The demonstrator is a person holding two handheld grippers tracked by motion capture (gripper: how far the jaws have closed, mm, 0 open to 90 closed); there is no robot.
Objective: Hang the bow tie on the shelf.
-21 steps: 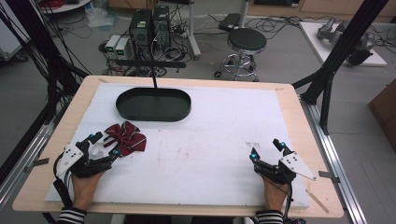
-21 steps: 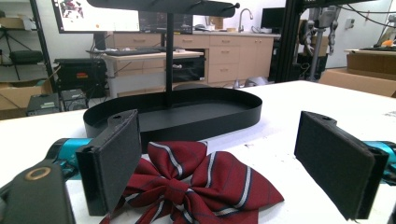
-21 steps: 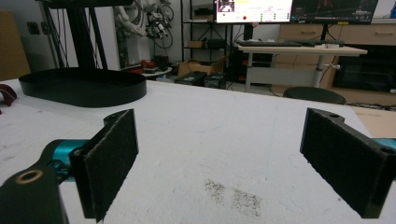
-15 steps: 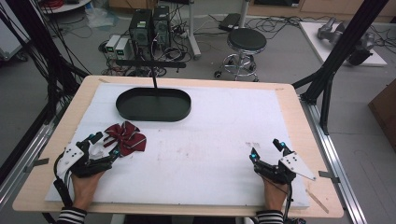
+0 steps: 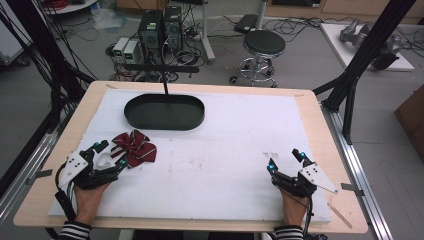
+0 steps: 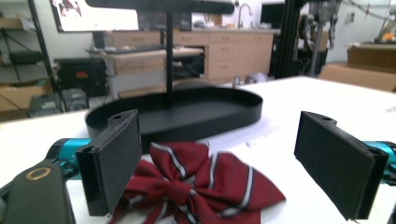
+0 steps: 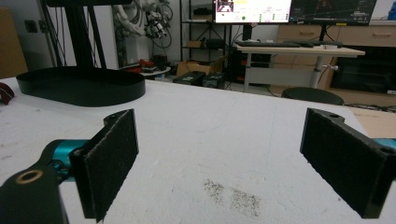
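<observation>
Lying between spread left tongs (image 6: 217, 163): bow (image 6: 201, 189)

High view looks down; gripper views skim low, sharing tray (image 5: 164, 112).

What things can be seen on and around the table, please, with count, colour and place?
bow tie: one, dark red with pale stripes, near left of the mat, between the left jaws.
oval tray: one, black, far left of the mat, with an upright post.
mat: one, white, covering the tabletop.
table: one, light wood.
stool: one, black seat, on the floor beyond.
computer towers: two, dark, on the floor beyond.
left gripper: one, black, open around the bow tie.
right gripper: one, black, open, near right.
</observation>
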